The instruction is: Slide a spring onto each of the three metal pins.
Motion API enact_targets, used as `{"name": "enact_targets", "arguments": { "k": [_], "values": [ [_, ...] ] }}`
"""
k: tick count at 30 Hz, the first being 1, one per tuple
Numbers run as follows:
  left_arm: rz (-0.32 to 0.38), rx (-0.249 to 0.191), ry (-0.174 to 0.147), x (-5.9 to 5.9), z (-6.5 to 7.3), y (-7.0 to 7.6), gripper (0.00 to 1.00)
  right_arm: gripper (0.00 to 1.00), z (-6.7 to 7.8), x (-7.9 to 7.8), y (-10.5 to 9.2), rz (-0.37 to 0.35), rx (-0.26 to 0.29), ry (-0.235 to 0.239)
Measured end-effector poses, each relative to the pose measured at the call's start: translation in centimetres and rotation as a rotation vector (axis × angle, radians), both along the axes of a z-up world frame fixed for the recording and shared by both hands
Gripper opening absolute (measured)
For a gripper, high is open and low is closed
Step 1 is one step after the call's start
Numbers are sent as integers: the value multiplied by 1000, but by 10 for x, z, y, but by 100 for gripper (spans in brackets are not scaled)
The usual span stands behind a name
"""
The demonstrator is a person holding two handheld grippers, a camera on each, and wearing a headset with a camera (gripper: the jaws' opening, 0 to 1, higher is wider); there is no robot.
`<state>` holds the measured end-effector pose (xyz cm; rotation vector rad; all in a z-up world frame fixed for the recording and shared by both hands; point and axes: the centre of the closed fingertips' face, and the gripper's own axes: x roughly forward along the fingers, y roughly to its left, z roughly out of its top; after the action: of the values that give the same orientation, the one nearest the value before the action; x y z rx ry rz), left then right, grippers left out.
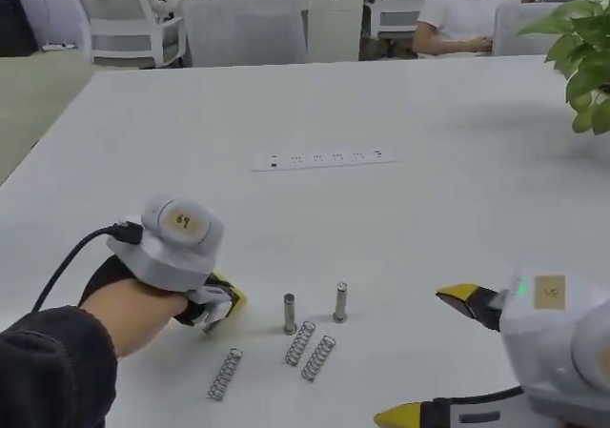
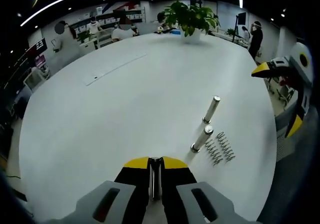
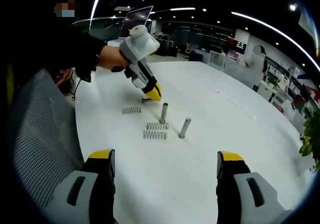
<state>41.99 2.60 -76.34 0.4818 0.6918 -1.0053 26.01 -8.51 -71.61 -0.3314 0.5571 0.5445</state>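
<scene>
Reaching down to the counter, your left tongs were closed tight. Nearest them lay the first spring, long side pointing away from you. Two more springs lay by two standing pins. Your right tongs gaped wide, farther off.

Two short silver metal pins are stood upright on the white desk, near each other but apart: a left pin and a right pin. Three coiled springs are laid flat nearby. A first spring and a second spring are set side by side close to the left pin, and a third spring is placed apart, further left.
</scene>
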Motion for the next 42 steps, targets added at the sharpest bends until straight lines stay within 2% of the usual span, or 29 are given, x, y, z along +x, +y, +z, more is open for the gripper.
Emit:
{"name": "enact_targets", "arguments": {
  "k": [19, 31, 42],
  "values": [
    [42, -61, -15, -15, 22, 25, 0, 82, -2, -1, 4, 20, -12, 8],
    [56, -78, -11, -21, 23, 33, 0, 82, -4, -2, 5, 24, -19, 15],
    [53, -94, -12, -22, 23, 30, 0, 82, -5, -2, 4, 23, -22, 19]
  ]
}}
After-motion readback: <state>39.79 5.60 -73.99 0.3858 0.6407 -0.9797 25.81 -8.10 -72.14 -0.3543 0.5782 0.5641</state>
